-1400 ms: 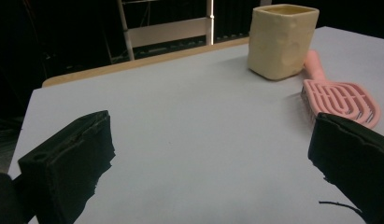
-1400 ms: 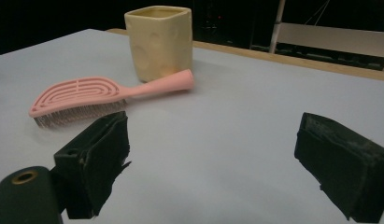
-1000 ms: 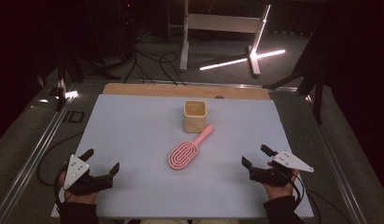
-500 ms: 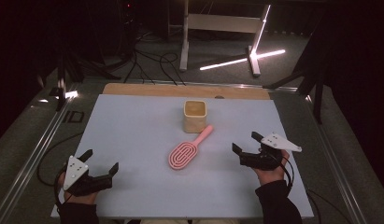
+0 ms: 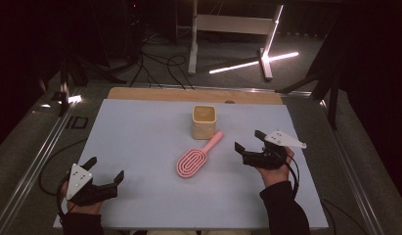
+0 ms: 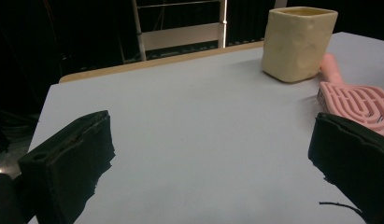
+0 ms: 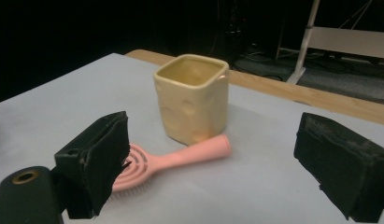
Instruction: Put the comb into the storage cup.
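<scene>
A pink hairbrush (image 5: 197, 156) lies flat near the middle of the white table top (image 5: 140, 142), its handle pointing toward a cream square cup (image 5: 204, 121) that stands upright just behind it. My right gripper (image 5: 248, 140) is open and empty, a short way to the right of the brush. In the right gripper view the cup (image 7: 192, 98) and brush (image 7: 180, 158) sit between the spread jaws, farther off. My left gripper (image 5: 105, 169) rests open and empty near the front left corner. The left gripper view has the cup (image 6: 299, 42) and brush (image 6: 353, 100) at its right.
A wooden strip (image 5: 189, 94) runs along the table's far edge. Behind it stand a metal frame (image 5: 228, 24) and a bright light bar (image 5: 252, 62) on the dark floor, with cables. A metal rail (image 5: 37, 156) lines the left side.
My right gripper has moved forward and left, from the front right of the table to beside the brush. The left gripper, brush and cup have stayed put.
</scene>
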A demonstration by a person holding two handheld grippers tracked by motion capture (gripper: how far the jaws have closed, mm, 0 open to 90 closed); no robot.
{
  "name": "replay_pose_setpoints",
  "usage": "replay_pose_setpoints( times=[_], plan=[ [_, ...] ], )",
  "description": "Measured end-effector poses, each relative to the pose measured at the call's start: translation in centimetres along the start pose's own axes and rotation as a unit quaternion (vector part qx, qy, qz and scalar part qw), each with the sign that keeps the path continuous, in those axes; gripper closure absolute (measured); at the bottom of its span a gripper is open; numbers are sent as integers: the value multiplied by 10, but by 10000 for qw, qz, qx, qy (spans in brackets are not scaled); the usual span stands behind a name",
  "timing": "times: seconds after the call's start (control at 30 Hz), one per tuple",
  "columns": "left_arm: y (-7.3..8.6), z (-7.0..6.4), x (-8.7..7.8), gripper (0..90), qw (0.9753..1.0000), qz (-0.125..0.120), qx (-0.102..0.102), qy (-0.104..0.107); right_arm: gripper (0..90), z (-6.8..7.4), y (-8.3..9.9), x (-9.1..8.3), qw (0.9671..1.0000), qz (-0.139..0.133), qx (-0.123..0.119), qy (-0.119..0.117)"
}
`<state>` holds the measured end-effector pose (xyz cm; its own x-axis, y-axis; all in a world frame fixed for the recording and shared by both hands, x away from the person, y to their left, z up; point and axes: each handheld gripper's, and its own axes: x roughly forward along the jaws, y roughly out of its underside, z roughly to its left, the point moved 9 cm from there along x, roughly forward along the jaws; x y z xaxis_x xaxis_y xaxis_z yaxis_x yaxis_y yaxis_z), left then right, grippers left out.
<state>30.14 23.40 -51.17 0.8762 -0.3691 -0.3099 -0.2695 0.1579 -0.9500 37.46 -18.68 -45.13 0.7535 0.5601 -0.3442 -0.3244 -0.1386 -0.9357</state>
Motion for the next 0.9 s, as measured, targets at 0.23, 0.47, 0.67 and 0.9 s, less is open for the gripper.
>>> replay_pose_setpoints(
  times=[0.23,0.47,0.67,0.9],
  plan=[
    [0,0,0,5,10000,0,-5,5,103,9,-9,14,9999,56,-101,-94],
    [0,1,-1,5,10000,-11,-5,-6,116,15,-16,31,9995,191,-145,-197],
    [1,1,0,5,10000,-7,-5,-1,117,21,-23,45,9992,179,-147,-329],
    [2,1,0,5,10000,14,17,-4,129,25,-26,61,9986,217,-3,-475]
  ],
)
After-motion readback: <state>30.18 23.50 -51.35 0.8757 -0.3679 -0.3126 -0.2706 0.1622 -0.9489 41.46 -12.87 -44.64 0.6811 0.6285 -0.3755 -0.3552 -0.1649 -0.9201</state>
